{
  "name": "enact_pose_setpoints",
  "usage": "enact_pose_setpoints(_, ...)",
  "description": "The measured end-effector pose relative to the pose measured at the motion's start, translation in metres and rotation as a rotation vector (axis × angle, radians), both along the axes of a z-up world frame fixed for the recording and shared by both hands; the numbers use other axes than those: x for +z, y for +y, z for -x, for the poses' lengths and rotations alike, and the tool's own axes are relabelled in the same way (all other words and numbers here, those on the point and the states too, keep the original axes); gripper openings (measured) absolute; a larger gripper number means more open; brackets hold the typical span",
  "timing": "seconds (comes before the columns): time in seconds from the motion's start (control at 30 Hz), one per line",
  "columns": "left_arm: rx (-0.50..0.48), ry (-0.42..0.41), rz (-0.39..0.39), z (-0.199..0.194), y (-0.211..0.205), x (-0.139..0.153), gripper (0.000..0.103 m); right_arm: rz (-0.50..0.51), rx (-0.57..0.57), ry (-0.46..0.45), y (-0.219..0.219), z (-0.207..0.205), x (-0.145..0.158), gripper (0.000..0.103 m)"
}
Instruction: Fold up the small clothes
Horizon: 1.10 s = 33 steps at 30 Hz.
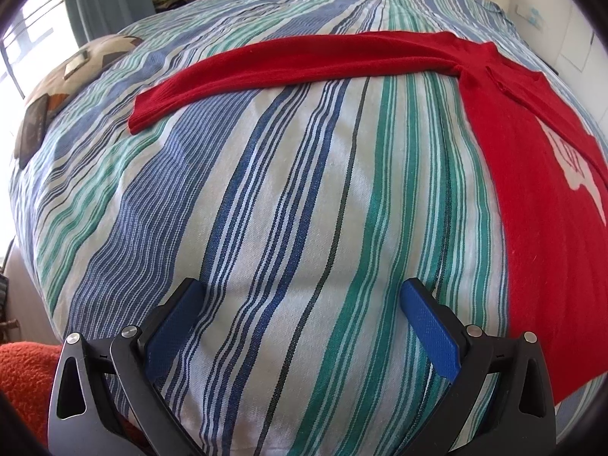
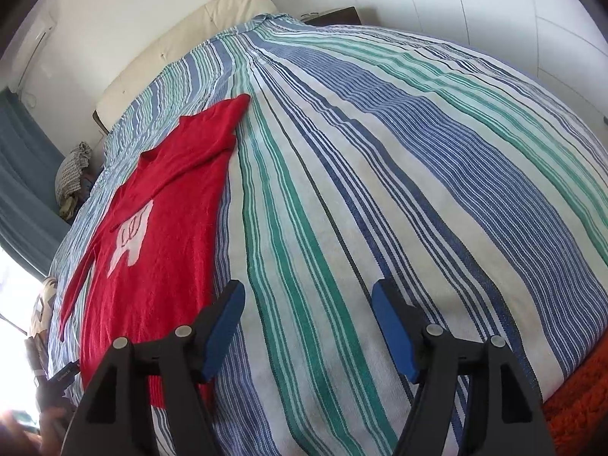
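Note:
A small red sweater (image 1: 547, 205) with a white motif lies flat on the striped bedspread (image 1: 288, 197). In the left wrist view its body is at the right and one long sleeve (image 1: 288, 64) stretches left across the bed. My left gripper (image 1: 304, 296) is open and empty, above bare bedspread to the left of the sweater's body. In the right wrist view the sweater (image 2: 167, 235) lies at the left, its other sleeve folded in over the body near the top. My right gripper (image 2: 307, 304) is open and empty, with its left finger (image 2: 224, 326) over the sweater's right edge.
A patterned cushion (image 1: 57, 87) lies at the bed's left side and a phone-like dark object (image 1: 34, 125) rests on it. A cream headboard (image 2: 182, 41) and crumpled cloth (image 2: 72, 174) are at the far end. An orange rug (image 2: 577, 399) lies by the bed's near edge.

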<state>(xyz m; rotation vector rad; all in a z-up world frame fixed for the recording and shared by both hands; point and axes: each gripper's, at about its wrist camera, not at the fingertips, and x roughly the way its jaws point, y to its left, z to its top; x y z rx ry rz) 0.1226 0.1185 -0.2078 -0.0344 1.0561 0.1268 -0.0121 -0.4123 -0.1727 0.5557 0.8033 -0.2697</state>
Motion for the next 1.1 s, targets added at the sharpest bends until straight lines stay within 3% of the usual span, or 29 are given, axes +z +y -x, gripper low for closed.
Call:
enact_pose_setpoints(0.97, 0.002, 0.001, 0.002, 0.0001, -0.0006, 0.0011, 0.103, 0.008, 0.002, 0.004, 0.0017, -0.0009, -0.0002, 0.071)
enact_pose_setpoints(1.1, 0.005, 0.012, 0.049, -0.0006, 0.0048, 0.0077, 0.102, 0.014, 0.004, 0.008, 0.0028, -0.0013, -0.0009, 0.071)
